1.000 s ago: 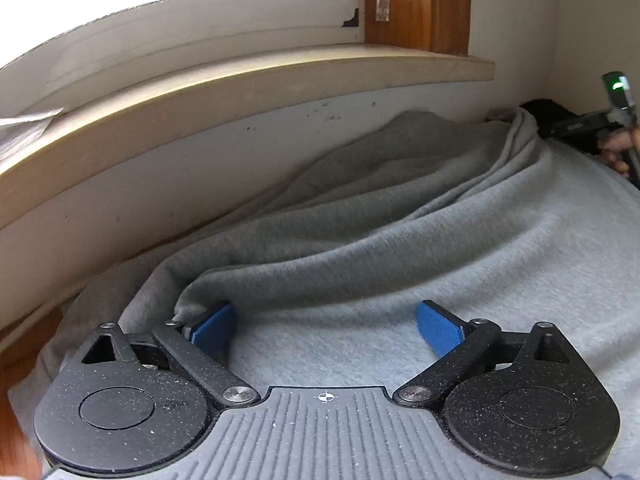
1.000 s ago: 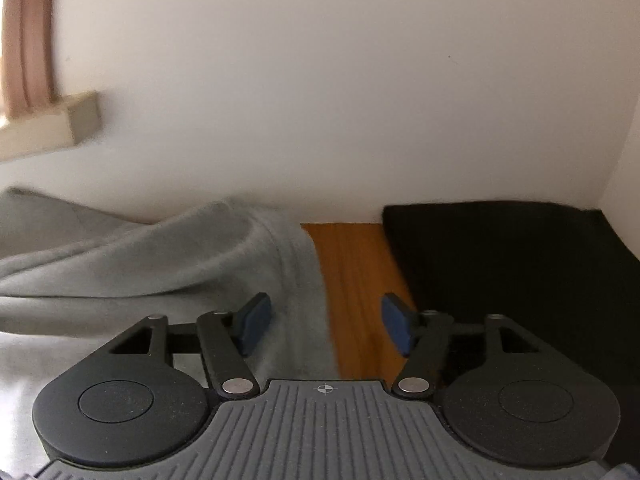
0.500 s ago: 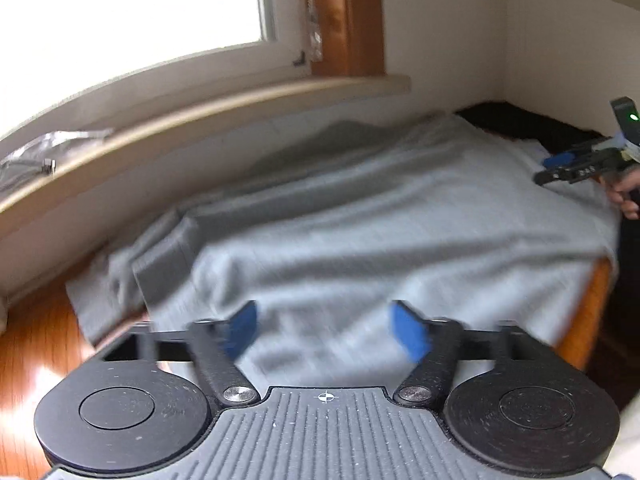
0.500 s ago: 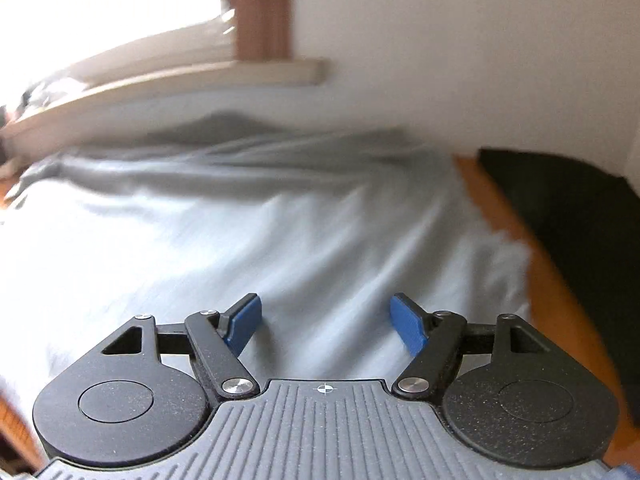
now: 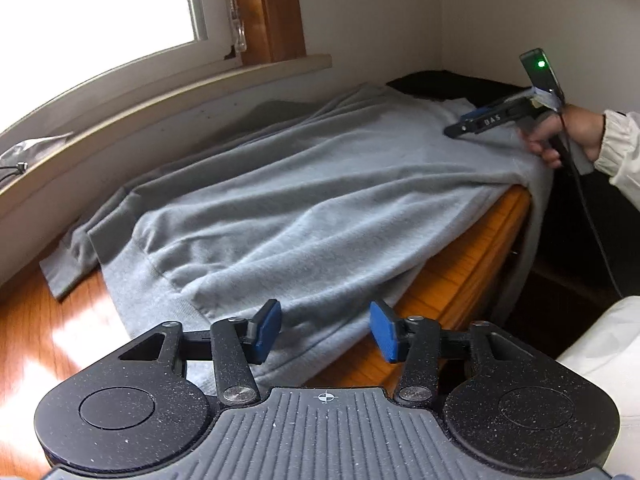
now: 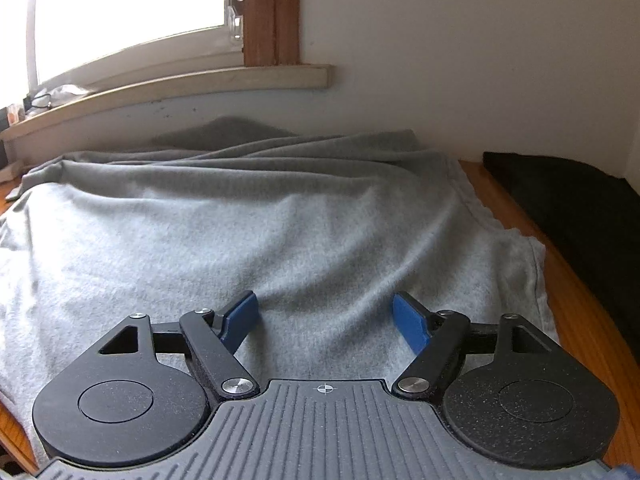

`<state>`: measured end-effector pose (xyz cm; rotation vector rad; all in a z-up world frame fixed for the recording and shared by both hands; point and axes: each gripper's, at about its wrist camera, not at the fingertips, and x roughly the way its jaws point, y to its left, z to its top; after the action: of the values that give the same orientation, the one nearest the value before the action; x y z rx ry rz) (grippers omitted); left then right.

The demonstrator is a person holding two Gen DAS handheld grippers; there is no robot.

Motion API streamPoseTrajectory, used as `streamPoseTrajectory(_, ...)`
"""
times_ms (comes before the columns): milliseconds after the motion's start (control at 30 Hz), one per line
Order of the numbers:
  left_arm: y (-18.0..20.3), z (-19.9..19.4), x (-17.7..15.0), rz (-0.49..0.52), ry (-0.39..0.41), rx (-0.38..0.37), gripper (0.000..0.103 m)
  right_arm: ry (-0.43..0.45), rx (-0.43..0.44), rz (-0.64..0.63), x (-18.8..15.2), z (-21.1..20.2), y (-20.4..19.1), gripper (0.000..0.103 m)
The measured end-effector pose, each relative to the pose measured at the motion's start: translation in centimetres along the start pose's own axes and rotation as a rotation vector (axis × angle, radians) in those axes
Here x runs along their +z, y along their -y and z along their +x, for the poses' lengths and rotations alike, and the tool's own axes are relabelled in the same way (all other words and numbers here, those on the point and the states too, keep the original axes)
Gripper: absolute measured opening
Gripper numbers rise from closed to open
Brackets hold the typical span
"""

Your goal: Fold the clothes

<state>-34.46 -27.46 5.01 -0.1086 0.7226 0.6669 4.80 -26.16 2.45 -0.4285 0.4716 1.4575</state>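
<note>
bright window, white wall, wooden table

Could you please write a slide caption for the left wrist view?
Left claw open above the grey sweatshirt hem on the wooden table.

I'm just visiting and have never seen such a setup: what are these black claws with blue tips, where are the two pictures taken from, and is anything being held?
No robot here: a person holds a hand-held gripper in each hand, each with a camera looking along its two blue-padded fingers. One picture looks over the left gripper, the other over the right gripper. The left view also shows the person's hand carrying the right gripper. A grey sweatshirt lies spread on a wooden table under a window sill, with black cloth beside it. Both grippers are open over the sweatshirt; neither holds anything.
</note>
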Motion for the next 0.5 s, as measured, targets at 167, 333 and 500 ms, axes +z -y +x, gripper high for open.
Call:
streamPoseTrajectory(167,1.0,0.7,0.1,0.045,-0.02,-0.003,0.047,-0.006,0.012,-0.004,0.2,0.1,0.2,0.077)
streamPoseTrajectory(333,0.9,0.8,0.1,0.048,-0.021,-0.027,0.004,-0.002,0.011,-0.004,0.2,0.0,0.2,0.077)
streamPoseTrajectory(500,-0.5,-3.2,0.0,-0.005,0.016,-0.069,0.002,0.0,0.012,-0.004,0.2,0.1,0.3,0.077)
